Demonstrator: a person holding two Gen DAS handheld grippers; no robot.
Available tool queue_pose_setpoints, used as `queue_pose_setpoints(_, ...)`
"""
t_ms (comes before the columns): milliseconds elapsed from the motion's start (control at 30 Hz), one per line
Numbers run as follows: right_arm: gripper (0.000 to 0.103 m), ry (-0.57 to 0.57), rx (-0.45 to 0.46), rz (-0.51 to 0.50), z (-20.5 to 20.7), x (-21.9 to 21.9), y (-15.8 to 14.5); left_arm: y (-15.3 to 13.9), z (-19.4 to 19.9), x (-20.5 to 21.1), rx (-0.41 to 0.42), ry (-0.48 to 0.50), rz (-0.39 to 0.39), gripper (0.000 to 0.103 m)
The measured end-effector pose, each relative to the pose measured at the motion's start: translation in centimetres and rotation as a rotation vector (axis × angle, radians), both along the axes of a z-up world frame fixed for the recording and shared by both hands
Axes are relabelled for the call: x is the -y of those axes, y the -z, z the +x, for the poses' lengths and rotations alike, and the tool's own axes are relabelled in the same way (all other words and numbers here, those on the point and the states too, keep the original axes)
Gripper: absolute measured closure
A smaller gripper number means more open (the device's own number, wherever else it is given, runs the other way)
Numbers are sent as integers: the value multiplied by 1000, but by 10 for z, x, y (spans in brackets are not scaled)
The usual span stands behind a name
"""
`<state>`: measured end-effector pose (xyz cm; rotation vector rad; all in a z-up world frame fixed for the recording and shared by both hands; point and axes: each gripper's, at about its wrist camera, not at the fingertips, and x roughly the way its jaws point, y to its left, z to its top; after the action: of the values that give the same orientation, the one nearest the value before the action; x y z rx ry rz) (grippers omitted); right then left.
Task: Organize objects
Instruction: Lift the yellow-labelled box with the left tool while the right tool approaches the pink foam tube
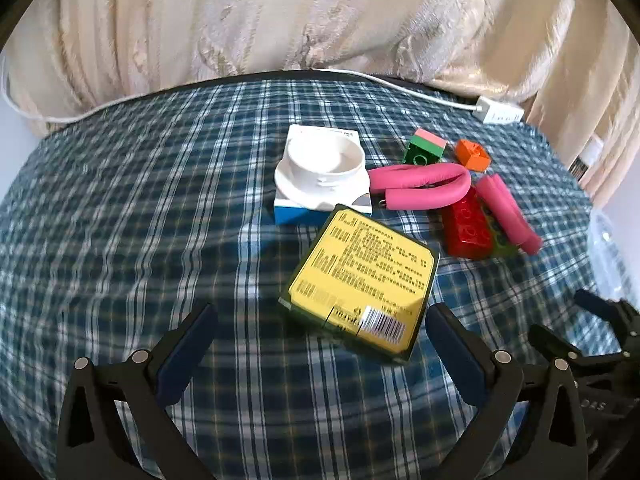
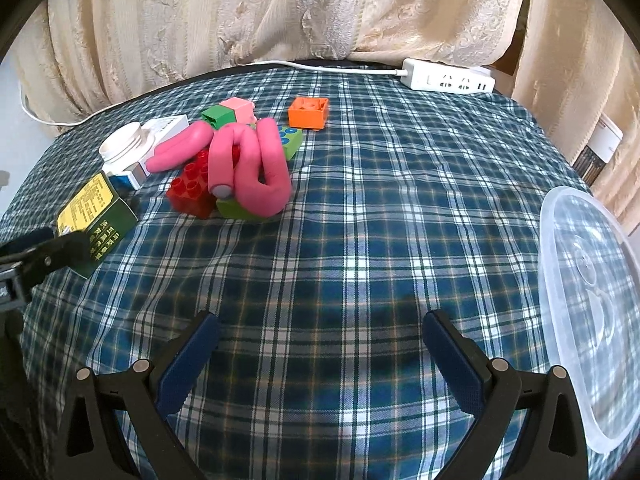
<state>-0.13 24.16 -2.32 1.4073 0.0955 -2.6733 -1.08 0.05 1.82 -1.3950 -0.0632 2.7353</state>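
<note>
On the plaid desk (image 2: 360,240), toys and boxes cluster.
Green-yellow box (image 1: 360,284) lies just before the left tongs (image 1: 320,332), gaping, empty; right tongs (image 2: 320,336) likewise gape, empty, beside a clear lid (image 2: 592,312).

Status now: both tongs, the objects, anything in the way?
Left tongs open, empty, at yellow box. Right tongs open, empty, over bare cloth. Bricks and pink rollers piled, unsorted. Clear tub at right, path free.

Cup (image 1: 325,160) on box (image 1: 320,204); bricks (image 1: 466,228) right.
</note>
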Motion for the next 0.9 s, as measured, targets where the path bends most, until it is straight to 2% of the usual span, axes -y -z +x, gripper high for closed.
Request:
queue_pose_setpoints(367,0,-3,-9,-5,3,0,-1,9,-23,-11,37,28,-26,0)
queue_pose_setpoints(567,0,-4,-7,-2,2,1,-1,12,-20,-12,24,40,-43,15)
queue_pose_setpoints(667,0,-4,-8,-2,3,1,-1,10,-17,-10,7,40,-43,27)
queue_pose_setpoints(800,0,-18,8,-8,2,2,-2,6,-13,-6,-4,38,-21,28)
queue_pose_setpoints(900,0,-33,32,-80,-2,-2,-7,0,-7,-6,-37,33,-38,28)
